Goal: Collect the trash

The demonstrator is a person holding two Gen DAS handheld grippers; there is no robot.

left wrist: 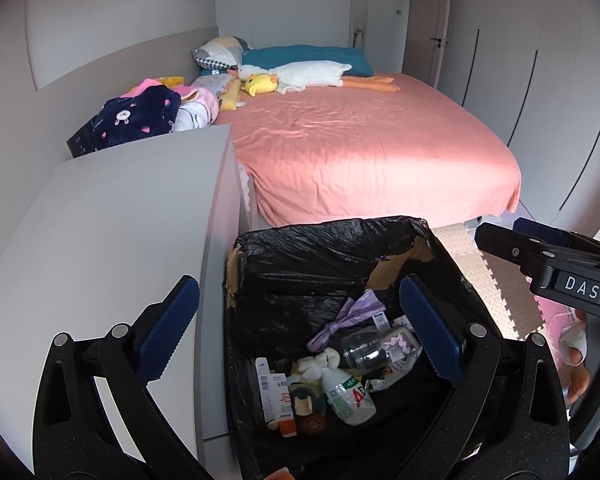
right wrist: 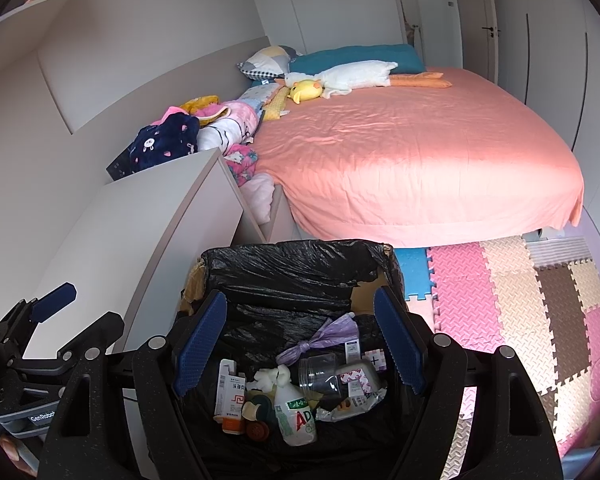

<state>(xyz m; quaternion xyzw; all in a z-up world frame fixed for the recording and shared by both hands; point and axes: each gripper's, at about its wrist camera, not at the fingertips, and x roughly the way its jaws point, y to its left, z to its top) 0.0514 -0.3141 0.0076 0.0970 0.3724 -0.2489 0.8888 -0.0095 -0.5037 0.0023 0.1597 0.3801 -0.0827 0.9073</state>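
A cardboard bin lined with a black bag [left wrist: 328,232] [right wrist: 296,252] stands on the floor right below both grippers. Inside lie a white bottle with a green label [left wrist: 350,396] [right wrist: 296,416], a clear plastic cup [left wrist: 364,348] [right wrist: 320,372], a knotted purple bag [left wrist: 348,316] [right wrist: 324,340], a white medicine box [left wrist: 274,394] [right wrist: 230,394] and other scraps. My left gripper [left wrist: 300,332] [right wrist: 80,314] hangs open over the bin's left side, holding nothing. My right gripper [right wrist: 300,342] [left wrist: 504,232] is open above the bin's middle, also with nothing between its pads.
A white cabinet [left wrist: 120,208] [right wrist: 160,216] stands against the bin's left side. Behind the bin is a bed with a pink sheet [left wrist: 360,140] [right wrist: 420,152], plush toys and piled clothes. Coloured foam mats [right wrist: 520,312] cover the floor to the right.
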